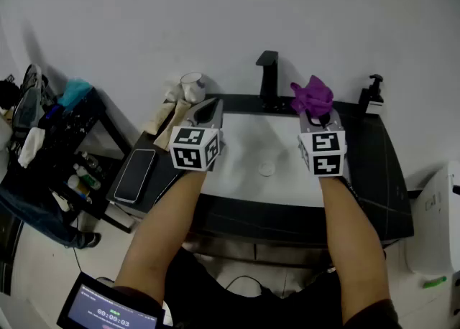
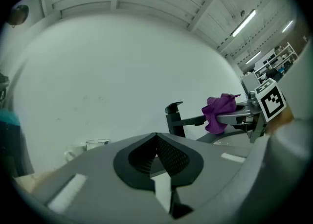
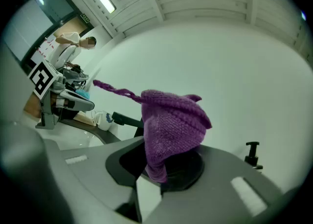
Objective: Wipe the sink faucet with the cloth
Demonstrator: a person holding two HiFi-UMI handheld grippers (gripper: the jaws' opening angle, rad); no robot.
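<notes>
The dark surface (image 1: 388, 169) ran along a pale wall, and the white sink (image 1: 244, 166) was set into it straight in front of you. You held both tools over the basin. Your left tool (image 1: 208, 109) was near the sink's left edge, and your right tool (image 1: 317, 115) was near its back right corner. The black faucet (image 1: 268, 77) stood at the back rim between the two tool tips, a little nearer the right one.

The purple cloth (image 1: 313, 95) was bunched up at the tip of your right tool, just right of the faucet and apart from it. The right gripper view showed what the head view could not: the jaws were closed on the cloth's lower fold, and the rest stood up above them with a twisted corner trailing left. The left gripper view showed that tool's jaws brought together with nothing between them.

Only the head view showed the phone (image 1: 135, 174) lying flat at the surface's left end. The soap dispenser (image 1: 373, 93) stood at the back right and a mug (image 1: 192, 87) at the back left.
</notes>
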